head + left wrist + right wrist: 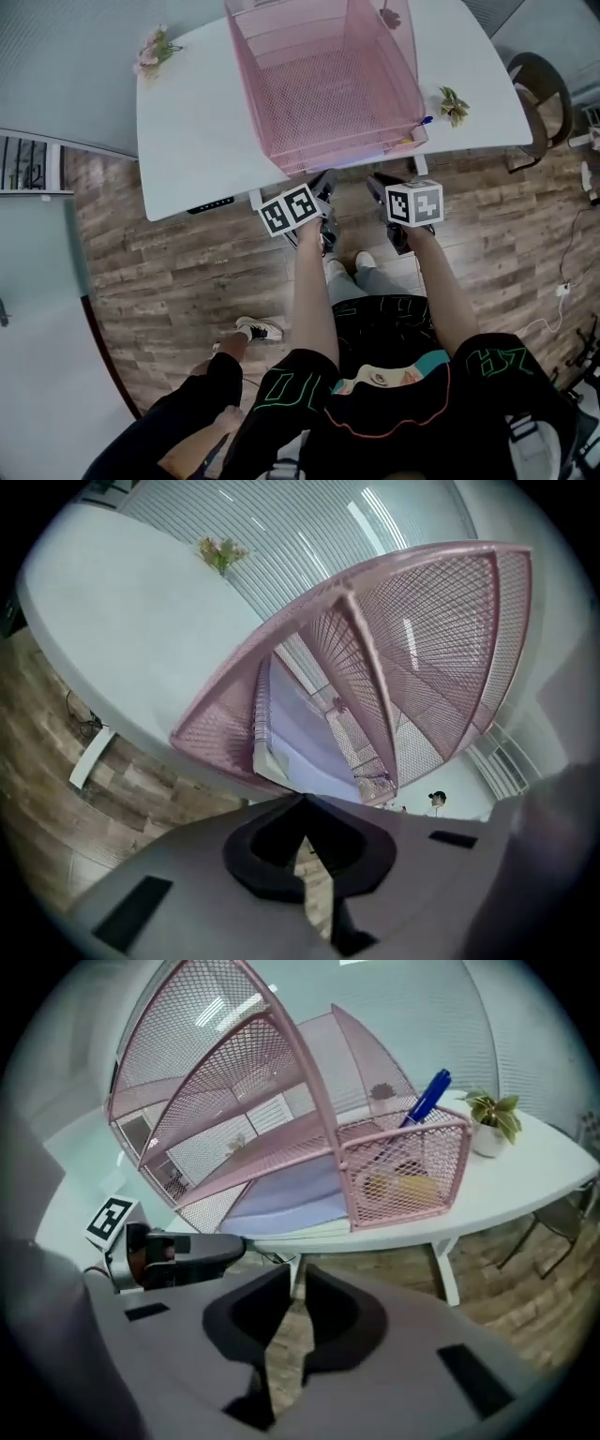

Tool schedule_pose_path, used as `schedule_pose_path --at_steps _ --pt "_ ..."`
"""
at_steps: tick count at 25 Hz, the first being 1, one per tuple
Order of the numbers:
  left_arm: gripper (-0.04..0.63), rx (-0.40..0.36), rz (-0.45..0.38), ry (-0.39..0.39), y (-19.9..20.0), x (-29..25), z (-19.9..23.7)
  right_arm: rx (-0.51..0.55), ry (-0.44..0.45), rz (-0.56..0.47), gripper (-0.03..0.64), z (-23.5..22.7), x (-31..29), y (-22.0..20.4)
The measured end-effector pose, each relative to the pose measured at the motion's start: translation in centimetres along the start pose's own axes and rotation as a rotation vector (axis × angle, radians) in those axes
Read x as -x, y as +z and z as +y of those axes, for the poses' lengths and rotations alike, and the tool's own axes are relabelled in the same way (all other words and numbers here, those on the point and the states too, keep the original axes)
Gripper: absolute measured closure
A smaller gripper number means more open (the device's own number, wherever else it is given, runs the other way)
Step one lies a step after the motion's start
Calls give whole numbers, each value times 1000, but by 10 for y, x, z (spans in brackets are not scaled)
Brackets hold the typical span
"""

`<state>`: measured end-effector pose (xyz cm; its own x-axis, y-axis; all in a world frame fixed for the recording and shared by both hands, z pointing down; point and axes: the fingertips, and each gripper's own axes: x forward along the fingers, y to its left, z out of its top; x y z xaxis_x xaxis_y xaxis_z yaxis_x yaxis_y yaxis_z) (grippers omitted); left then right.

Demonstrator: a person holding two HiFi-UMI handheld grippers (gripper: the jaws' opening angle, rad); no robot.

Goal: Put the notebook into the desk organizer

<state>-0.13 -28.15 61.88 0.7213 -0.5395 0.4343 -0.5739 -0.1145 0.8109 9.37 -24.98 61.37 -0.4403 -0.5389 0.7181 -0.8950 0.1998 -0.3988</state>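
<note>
The pink mesh desk organizer [323, 80] stands on the white table [187, 122]. A lavender spiral notebook [300, 733] lies flat in its bottom tray, also seen in the right gripper view [291, 1194]. Both grippers hang over the wood floor just off the table's front edge. My left gripper [323, 183] is shut with nothing between its jaws [302, 799], pointing at the organizer's front. My right gripper [380, 183] is open by a narrow gap, empty [298, 1269]. The left gripper [178, 1249] shows at the left of the right gripper view.
A blue pen [427, 1099] and a yellow item [412, 1185] sit in the organizer's small side basket. A potted plant [489, 1119] stands on the right of the table, flowers [155, 49] at its far left. A chair [544, 89] is at the right; another person's leg [216, 375] is near.
</note>
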Motion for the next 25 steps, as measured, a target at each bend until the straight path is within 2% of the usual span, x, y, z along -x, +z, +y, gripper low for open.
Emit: schedule_pose_path --at_steps 1,6,10,15,19,25 --pt "603 -5 -2 6 1 -3 -1 10 -6 -5 591 2 0 3" --pt "603 -11 -40 15 4 2 -7 42 31 -61 594 20 -4 29" --pt "603 -45 -115 -52 10 23 -23 99 100 -138 614 42 6 43" --pt "601 -218 -240 -86 29 61 -48 149 172 -232 614 65 24 54" --pt "600 -334 -273 -53 38 78 -68 203 203 -289 614 81 41 64" --pt "600 -489 -389 -48 58 108 -112 307 226 -372 614 106 72 82"
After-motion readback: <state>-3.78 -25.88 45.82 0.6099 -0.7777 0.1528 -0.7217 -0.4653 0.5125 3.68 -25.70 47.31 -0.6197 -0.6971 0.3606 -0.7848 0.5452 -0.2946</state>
